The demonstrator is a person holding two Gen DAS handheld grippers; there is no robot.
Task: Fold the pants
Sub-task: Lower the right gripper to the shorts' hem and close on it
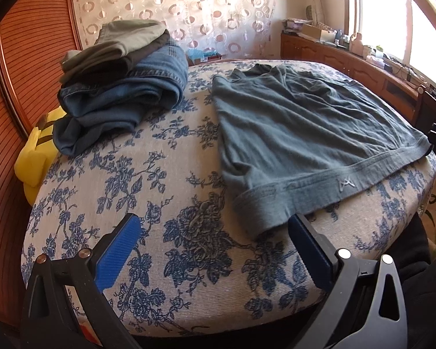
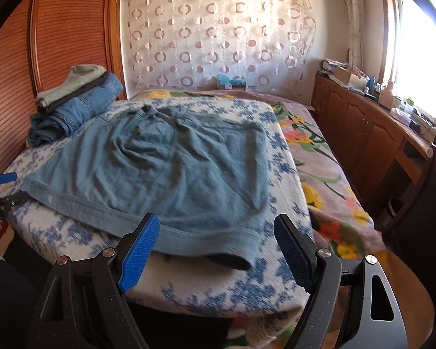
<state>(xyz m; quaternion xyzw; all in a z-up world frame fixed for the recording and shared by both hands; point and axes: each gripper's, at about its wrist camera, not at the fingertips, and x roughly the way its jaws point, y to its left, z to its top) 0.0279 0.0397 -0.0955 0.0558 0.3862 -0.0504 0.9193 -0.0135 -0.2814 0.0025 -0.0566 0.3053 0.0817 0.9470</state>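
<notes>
Black tongs w/ blue pads fill the bottom of both views, nearest to us. Right gripper (image 2: 215, 250) is wide open, holding nothing; the near right corner of the pants lies between its pads but they don't squeeze it. Left gripper (image 1: 215, 241) is wide open too, empty, w/ the near left corner of the pants just by its right pad. Biggest thing is the bed w/ blue flower cloth (image 1: 136, 180). On it, mid frame, lie the grey-blue pants (image 2: 165, 168), spread flat, a bit wrinkly, thick band along the near edge. Upper left sits a pile of folded clothes (image 1: 125, 87), jeans at the bottom. So I think some clothes are done, but these pants aren't folded yet. Next: grab both near corners & fold.
</notes>
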